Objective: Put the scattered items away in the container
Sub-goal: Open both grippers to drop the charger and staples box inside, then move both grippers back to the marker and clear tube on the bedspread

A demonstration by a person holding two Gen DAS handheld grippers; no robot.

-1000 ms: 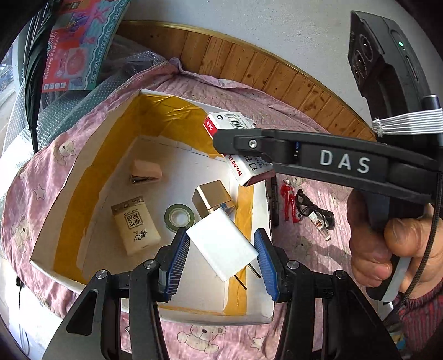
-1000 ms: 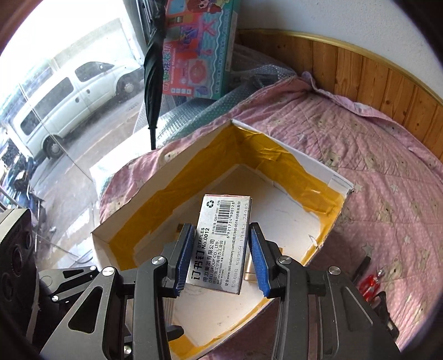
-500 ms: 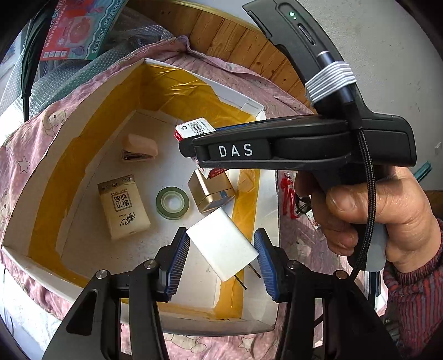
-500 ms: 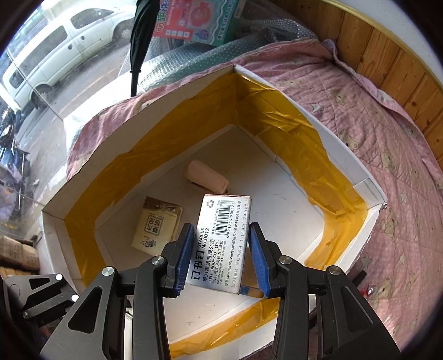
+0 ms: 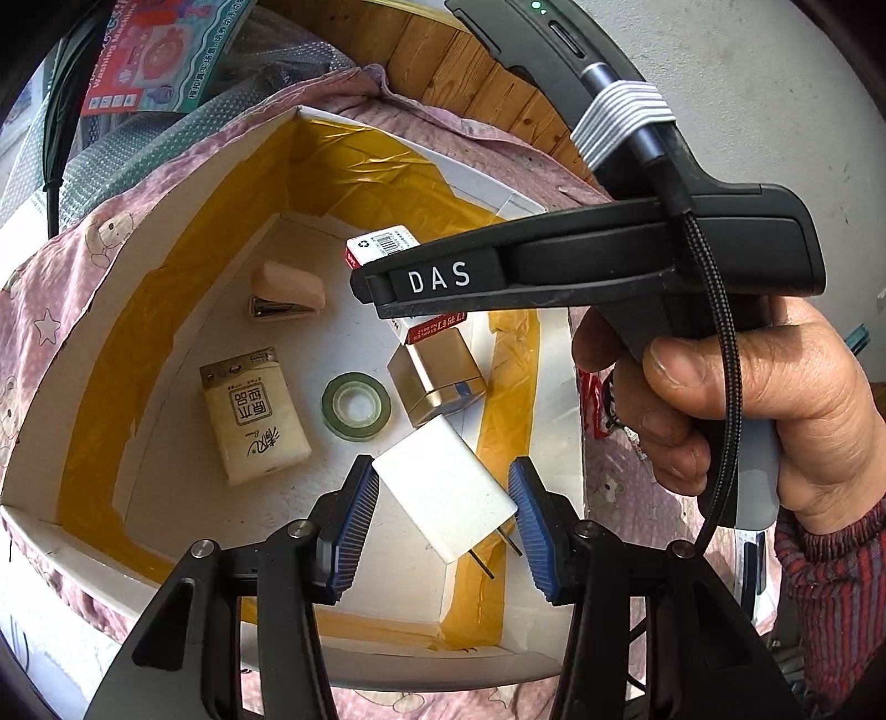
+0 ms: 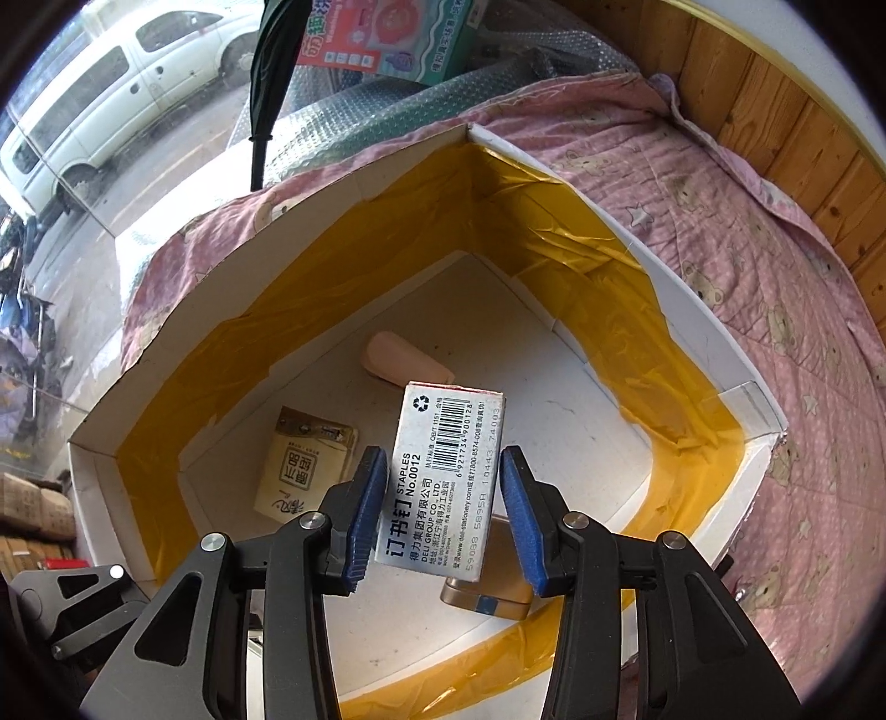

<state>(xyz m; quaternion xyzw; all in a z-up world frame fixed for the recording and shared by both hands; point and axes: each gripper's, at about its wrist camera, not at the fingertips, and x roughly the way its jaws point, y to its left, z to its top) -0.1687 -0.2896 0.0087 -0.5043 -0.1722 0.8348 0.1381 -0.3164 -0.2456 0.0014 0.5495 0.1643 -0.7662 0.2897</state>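
A white cardboard container [image 5: 232, 183] lined with yellow tape sits on a pink bedspread. Inside lie a pink stapler [image 5: 288, 288], a tissue pack [image 5: 255, 412], a green tape roll [image 5: 357, 406] and a gold box [image 5: 437, 371]. My left gripper [image 5: 443, 526] is shut on a white charger plug [image 5: 448, 498], held over the container's near right part. My right gripper [image 6: 440, 515] is shut on a staples box [image 6: 443, 476], held inside the container [image 6: 692, 354] just above the gold box [image 6: 487, 598]. A hand [image 5: 720, 399] grips the right gripper's handle.
A red toy figure [image 5: 592, 399] and a small dark item lie on the bedspread [image 6: 747, 232] right of the container, partly hidden by the hand. A wooden headboard [image 6: 775, 111] runs behind. A toy box [image 6: 387, 33] and a black umbrella [image 6: 266, 72] stand at the far left.
The right gripper has come down with the staples box from above the rim into the container. The left gripper still holds the charger and has moved closer over the container.
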